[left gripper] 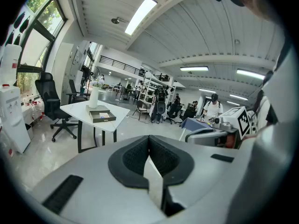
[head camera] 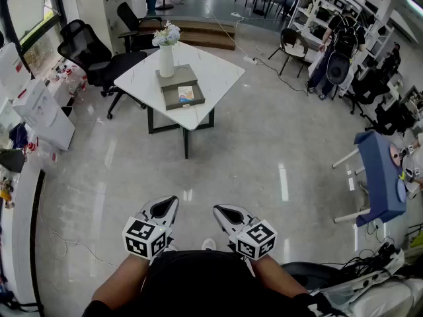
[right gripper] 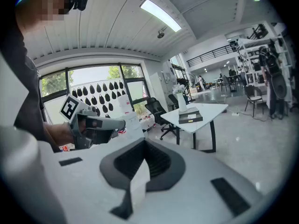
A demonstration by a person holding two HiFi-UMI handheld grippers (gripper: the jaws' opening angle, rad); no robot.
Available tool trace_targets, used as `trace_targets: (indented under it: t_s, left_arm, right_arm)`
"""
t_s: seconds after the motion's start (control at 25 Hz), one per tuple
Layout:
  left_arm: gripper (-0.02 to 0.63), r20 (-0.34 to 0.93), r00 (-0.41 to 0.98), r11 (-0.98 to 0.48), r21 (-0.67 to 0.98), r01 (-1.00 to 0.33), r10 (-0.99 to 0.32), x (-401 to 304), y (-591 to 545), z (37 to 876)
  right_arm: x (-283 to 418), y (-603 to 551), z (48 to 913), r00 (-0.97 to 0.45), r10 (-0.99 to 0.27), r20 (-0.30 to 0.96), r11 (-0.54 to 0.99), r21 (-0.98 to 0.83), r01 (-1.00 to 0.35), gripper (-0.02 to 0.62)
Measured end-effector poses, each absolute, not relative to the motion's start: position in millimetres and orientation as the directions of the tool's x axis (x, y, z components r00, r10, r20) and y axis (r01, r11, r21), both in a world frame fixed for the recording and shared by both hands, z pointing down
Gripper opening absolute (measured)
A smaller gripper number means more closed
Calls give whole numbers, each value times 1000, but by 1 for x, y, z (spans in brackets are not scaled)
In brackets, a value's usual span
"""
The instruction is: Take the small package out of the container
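Observation:
Far ahead stands a white table (head camera: 221,78) with a grey tray-like container (head camera: 173,100) on it. A small package (head camera: 186,95) lies inside the container. The container (left gripper: 103,116) also shows small in the left gripper view, and the container (right gripper: 189,118) sits far off in the right gripper view. My left gripper (head camera: 168,207) and right gripper (head camera: 223,213) are held side by side close to the person's body, over the floor and well short of the table. Both are shut with nothing between the jaws.
A white vase (head camera: 166,59) with flowers stands behind the container. Black office chairs (head camera: 99,55) are left of the table. A blue table (head camera: 380,177) stands at the right, white cabinets (head camera: 39,114) at the left, and cables (head camera: 63,246) lie on the floor. A person (head camera: 330,45) stands by shelves at the back right.

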State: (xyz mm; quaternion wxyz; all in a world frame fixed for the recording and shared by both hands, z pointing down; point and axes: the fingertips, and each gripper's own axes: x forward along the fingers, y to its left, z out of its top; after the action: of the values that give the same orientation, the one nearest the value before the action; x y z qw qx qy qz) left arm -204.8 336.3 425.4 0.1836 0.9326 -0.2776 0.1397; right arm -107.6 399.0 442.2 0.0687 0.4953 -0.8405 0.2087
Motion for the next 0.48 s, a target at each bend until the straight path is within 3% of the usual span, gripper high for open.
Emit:
trace_targets:
  t_s: [0.48]
  left_arm:
    - [2,365,805,-779,260,-570,-467,-200,335,430]
  right_arm:
    - [-107,397,444,-517,-799,306,437,-296,-849,-2]
